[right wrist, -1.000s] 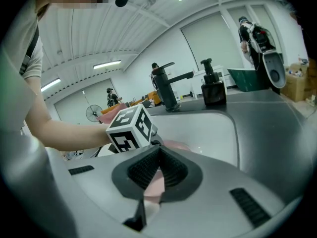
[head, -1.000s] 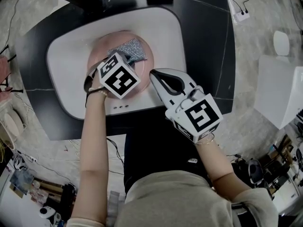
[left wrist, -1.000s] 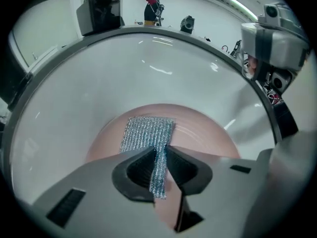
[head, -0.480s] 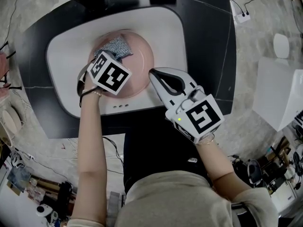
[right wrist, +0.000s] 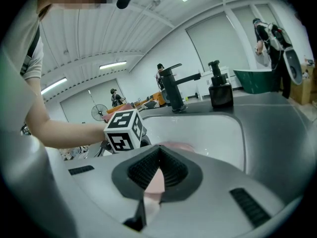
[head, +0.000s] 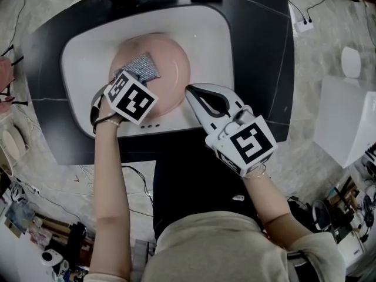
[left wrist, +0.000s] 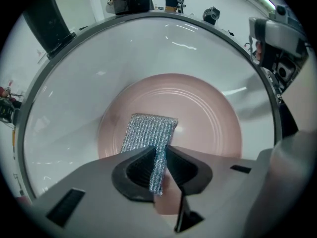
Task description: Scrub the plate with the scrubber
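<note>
A pink plate (head: 170,69) lies in the white sink (head: 205,40). My left gripper (head: 136,80) is over the plate's left part, shut on a silver mesh scrubber (head: 143,67). In the left gripper view the scrubber (left wrist: 148,132) hangs from the shut jaws of the left gripper (left wrist: 159,151) and lies flat on the plate (left wrist: 198,115). My right gripper (head: 190,93) is at the plate's right rim. In the right gripper view its jaws are shut on the pink plate rim (right wrist: 155,180), and the left gripper's marker cube (right wrist: 124,129) shows beyond.
A black counter (head: 258,51) surrounds the sink. A black faucet (right wrist: 173,88) and a black soap dispenser (right wrist: 220,90) stand at the sink's far edge. A white power strip (head: 302,22) and cables lie on the floor to the right.
My left gripper has slid the scrubber from the plate's far middle toward its left near side. The right gripper has stayed at the plate's right rim.
</note>
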{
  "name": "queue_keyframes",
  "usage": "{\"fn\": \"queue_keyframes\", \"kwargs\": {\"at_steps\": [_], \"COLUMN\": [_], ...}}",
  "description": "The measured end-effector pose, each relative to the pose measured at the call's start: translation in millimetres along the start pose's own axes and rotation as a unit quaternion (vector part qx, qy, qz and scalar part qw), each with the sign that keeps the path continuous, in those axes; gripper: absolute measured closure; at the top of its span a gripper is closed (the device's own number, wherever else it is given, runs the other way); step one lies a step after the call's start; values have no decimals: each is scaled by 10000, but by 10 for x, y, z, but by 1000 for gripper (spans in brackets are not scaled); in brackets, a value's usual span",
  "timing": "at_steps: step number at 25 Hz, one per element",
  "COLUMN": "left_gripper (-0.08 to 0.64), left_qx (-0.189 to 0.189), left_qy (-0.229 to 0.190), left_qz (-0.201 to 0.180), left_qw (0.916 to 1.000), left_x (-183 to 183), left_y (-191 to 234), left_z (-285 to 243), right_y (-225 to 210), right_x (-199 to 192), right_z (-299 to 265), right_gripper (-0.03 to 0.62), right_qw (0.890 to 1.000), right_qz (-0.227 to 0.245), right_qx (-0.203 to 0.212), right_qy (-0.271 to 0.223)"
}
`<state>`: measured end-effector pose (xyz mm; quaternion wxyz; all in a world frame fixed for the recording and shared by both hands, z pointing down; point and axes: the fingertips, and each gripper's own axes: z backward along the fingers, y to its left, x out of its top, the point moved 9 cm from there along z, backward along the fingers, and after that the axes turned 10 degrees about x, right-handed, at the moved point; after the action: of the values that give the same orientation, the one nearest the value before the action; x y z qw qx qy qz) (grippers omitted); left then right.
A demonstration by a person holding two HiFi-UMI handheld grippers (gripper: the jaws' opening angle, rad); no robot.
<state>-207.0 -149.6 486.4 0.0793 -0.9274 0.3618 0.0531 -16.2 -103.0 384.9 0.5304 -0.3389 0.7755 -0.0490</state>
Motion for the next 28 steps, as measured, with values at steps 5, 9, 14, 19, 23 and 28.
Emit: {"fn": "queue_keyframes", "kwargs": {"at_steps": [5,9,14,19,23,28], "left_gripper": [472,473,474,474,474,474], "left_qx": [-220,-449,-764,-973,-962,-944], "left_qy": [20,-92,-244,-390,-425,-514], "left_qz": [-187,-364,-675,-897,-1061,-1152], "left_qw": [9996,9983,9945,9904,9888,9875], "left_x": [-158,-170,-117,-33,77,241], "left_y": [-104,-239,-390,-498,-540,-605], "left_z": [86,181,241,251,229,253], "right_y": [14,11,16,34,17,6], "right_x": [-1,-12,-36,-76,-78,-55], "right_z": [-10,0,-2,23,53,140], "right_gripper": [586,587,586,586,586,586], "right_qw": [10000,10000,10000,10000,9999,9998], "right_qz": [48,57,69,41,10,1], "right_qx": [37,16,9,-49,-114,-164], "right_qy": [9,15,27,19,-32,-132]}}
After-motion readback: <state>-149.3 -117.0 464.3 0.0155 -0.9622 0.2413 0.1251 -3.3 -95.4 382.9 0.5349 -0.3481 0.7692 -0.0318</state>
